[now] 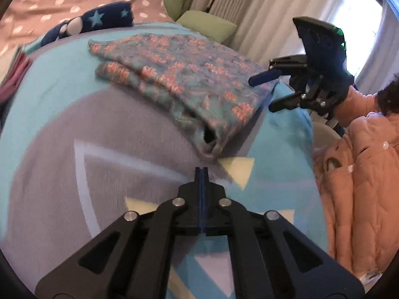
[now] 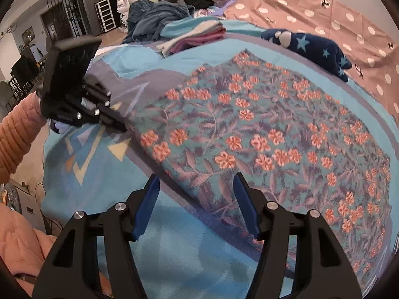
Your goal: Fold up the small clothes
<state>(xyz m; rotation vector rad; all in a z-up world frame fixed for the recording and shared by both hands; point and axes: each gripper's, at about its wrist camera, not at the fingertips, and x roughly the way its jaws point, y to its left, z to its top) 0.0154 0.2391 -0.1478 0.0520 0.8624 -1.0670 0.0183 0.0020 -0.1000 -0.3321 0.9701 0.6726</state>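
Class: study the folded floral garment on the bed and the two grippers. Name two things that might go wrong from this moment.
1. The right gripper is open at the edge of the floral garment; a shallow grip may catch only the top layer and undo the fold.
2. The left gripper is shut and holds nothing, so the garment may slide on the blanket when pulled.

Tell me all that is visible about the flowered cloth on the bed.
The flowered cloth is a thin woven-looking fabric, teal and grey-purple with leaves and orange-pink blossoms. It lies folded in layers, mostly flat, on the blue and grey patterned bedcover, with one thick rolled fold at its near corner. The right gripper, open, has its upper blue finger over the cloth's edge; whether it touches is unclear. The left gripper, shut and empty, is apart from it.
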